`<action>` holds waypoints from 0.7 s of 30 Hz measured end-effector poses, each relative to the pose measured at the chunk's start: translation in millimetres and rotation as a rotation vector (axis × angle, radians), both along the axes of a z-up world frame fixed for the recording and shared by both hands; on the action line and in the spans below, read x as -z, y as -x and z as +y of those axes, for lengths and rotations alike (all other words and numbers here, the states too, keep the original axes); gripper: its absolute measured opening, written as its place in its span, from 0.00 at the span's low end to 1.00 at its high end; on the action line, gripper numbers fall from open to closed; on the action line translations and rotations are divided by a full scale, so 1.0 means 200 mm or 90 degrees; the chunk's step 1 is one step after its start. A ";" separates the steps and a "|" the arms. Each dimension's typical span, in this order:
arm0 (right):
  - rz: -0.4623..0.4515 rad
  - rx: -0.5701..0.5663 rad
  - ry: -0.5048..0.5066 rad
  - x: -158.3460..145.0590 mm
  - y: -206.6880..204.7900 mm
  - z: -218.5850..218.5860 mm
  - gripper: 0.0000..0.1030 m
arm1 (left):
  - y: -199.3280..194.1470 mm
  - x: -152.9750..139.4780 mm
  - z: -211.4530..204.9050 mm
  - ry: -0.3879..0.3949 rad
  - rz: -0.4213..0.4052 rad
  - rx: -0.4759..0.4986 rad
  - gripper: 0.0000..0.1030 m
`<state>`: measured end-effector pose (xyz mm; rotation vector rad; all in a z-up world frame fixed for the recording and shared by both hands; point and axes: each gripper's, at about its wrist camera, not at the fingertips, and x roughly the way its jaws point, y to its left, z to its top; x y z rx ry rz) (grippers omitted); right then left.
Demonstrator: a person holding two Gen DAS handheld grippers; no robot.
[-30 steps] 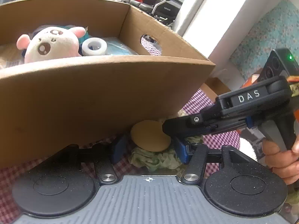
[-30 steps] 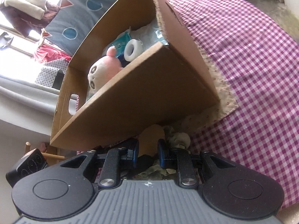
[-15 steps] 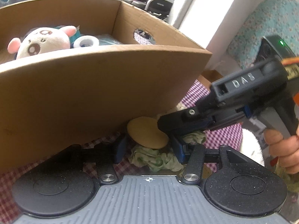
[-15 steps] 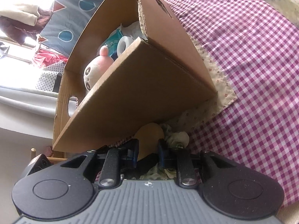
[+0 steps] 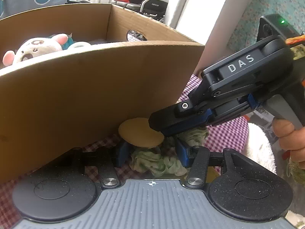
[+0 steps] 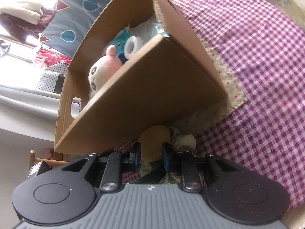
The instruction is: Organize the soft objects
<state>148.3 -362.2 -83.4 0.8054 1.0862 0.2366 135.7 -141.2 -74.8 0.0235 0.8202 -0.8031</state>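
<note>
Right gripper [image 6: 151, 155] pinching tan round pad [image 5: 140, 135] between blue fingers [image 6: 136, 157]. Left gripper [image 5: 150, 155] spread, straddling crumpled green cloth [image 5: 158, 163] beneath the pad. Just beyond both fingertip pairs: near wall of cardboard box [image 5: 95, 99], holding plush toy [image 5: 35, 48] and tape roll [image 6: 132, 47]. Step in hand: pickup. Next, likely: lift above the rim, carry forward, release inside.
</note>
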 end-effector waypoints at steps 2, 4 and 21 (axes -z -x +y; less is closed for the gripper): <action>-0.009 -0.004 0.010 -0.01 0.01 0.03 0.25 | 0.00 0.00 -0.01 0.001 0.000 0.001 0.51; -0.012 -0.004 0.019 -0.01 0.01 0.06 0.24 | 0.00 0.01 -0.02 0.001 -0.001 0.001 0.50; -0.058 0.006 0.037 -0.09 0.07 0.08 0.03 | 0.05 -0.05 -0.02 0.007 -0.039 0.000 0.46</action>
